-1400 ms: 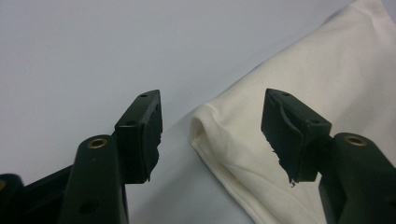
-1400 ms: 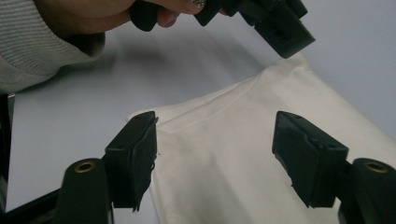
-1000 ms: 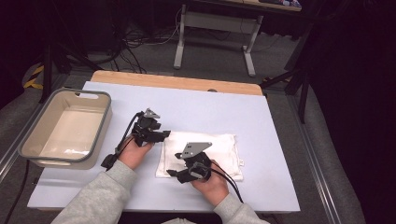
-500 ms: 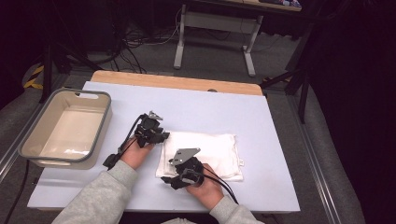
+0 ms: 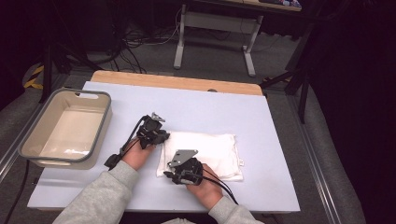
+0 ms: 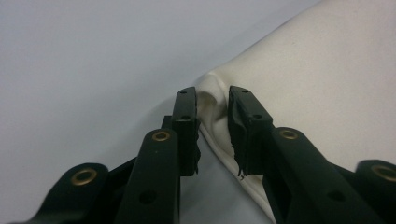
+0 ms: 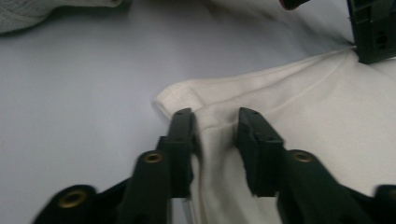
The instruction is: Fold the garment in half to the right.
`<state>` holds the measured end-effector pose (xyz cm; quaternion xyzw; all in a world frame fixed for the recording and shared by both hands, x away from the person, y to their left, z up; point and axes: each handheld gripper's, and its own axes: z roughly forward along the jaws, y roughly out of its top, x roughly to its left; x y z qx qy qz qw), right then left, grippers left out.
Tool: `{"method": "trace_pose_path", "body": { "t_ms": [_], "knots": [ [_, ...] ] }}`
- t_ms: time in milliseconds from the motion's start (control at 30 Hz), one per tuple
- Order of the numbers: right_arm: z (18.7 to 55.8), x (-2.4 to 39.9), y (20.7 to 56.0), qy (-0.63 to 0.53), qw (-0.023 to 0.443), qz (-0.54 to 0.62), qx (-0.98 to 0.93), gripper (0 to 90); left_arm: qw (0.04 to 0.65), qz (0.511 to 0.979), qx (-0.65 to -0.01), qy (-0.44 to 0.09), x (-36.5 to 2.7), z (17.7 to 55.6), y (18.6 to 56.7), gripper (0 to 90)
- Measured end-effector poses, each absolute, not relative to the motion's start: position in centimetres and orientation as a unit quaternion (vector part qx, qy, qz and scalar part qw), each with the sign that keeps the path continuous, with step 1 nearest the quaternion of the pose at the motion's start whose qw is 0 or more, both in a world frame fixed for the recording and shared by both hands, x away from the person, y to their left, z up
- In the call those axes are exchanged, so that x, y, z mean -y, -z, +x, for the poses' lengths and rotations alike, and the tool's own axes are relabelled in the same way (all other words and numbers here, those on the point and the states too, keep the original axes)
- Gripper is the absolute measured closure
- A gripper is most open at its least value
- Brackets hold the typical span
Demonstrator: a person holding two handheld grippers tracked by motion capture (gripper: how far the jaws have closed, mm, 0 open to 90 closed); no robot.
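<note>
hidden: cloth [image 5: 210, 151] near-left corner lies under right gripper [image 5: 173, 176]
left gripper [image 5: 161, 136]: jaws closing, pinching cloth's far-left corner
right gripper: closing, pinching cloth edge

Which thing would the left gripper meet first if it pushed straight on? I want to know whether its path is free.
The white folded cloth: the left gripper already has its corner bunched between the jaws.

The table [image 5: 196, 100] has a pale blue-grey top, and a strip of light wood [image 5: 177, 82] runs along its far edge. Behind it the floor [image 5: 154, 56] is grey carpet with black cables [image 5: 130, 44] lying on it. A grey metal desk frame [image 5: 215, 32] stands further back. The room around is dark.
</note>
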<state>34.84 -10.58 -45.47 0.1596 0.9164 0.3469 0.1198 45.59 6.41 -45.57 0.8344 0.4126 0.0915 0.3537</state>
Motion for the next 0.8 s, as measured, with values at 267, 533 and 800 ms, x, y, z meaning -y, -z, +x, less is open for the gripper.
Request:
{"method": "trace_pose_path", "body": {
  "t_ms": [267,533,800],
  "knots": [
    [35.3,10.9,45.1,-0.354,0.102,0.187,-0.911,82.0,0.348,0.842,-0.401,-0.098,-5.9,45.3,45.4,85.5],
    [35.2,10.9,44.3,-0.379,0.097,0.195,-0.899,82.1,0.355,0.833,-0.41,-0.105,-6.6,45.0,44.4,86.2],
    [35.1,9.7,43.7,-0.391,0.103,0.19,-0.894,82.0,0.365,0.822,-0.422,-0.112,-8.2,44.8,43.2,86.2]
  ]
}}
